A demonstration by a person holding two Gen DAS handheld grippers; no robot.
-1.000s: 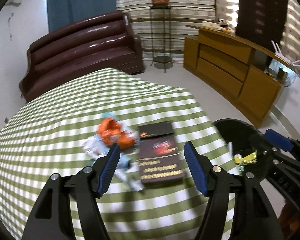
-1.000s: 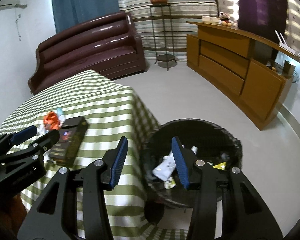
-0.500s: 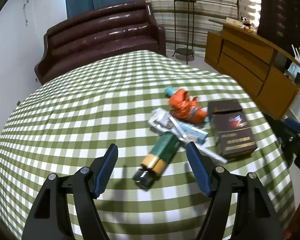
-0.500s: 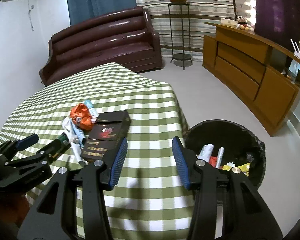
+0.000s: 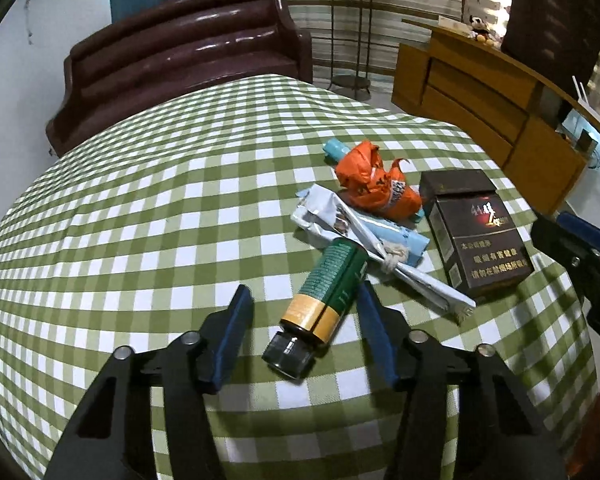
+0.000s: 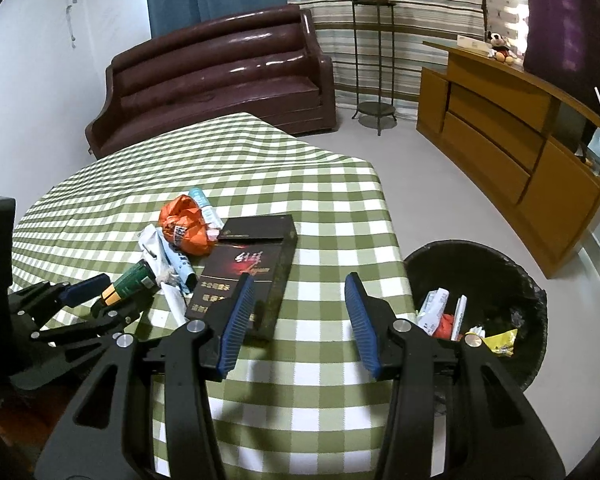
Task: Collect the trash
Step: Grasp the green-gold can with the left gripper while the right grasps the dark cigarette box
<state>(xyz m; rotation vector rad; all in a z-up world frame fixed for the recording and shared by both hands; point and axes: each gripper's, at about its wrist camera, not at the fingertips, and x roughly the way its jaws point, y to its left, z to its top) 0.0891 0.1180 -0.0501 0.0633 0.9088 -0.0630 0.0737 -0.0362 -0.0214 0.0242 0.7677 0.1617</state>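
A green tube with a black cap [image 5: 325, 297] lies on the checked table [image 5: 148, 208], its cap end between the open fingers of my left gripper [image 5: 304, 322]. Behind it lie a silver wrapper [image 5: 364, 240], a crumpled orange wrapper [image 5: 376, 188] and a dark cigarette carton [image 5: 476, 236]. My right gripper [image 6: 298, 310] is open and empty above the table's near right part, its left finger by the carton [image 6: 248, 276]. The tube [image 6: 130, 282] and my left gripper [image 6: 96, 294] show at the left of the right wrist view.
A black lined bin [image 6: 480, 304] with several pieces of trash stands on the floor right of the table. A brown sofa [image 6: 216, 76] is behind the table, a wooden sideboard [image 6: 512, 152] along the right wall, a plant stand [image 6: 374, 60] at the back.
My left gripper has swung left from the bin side and come in low around the green tube. My right gripper has moved from over the bin to over the table's right part.
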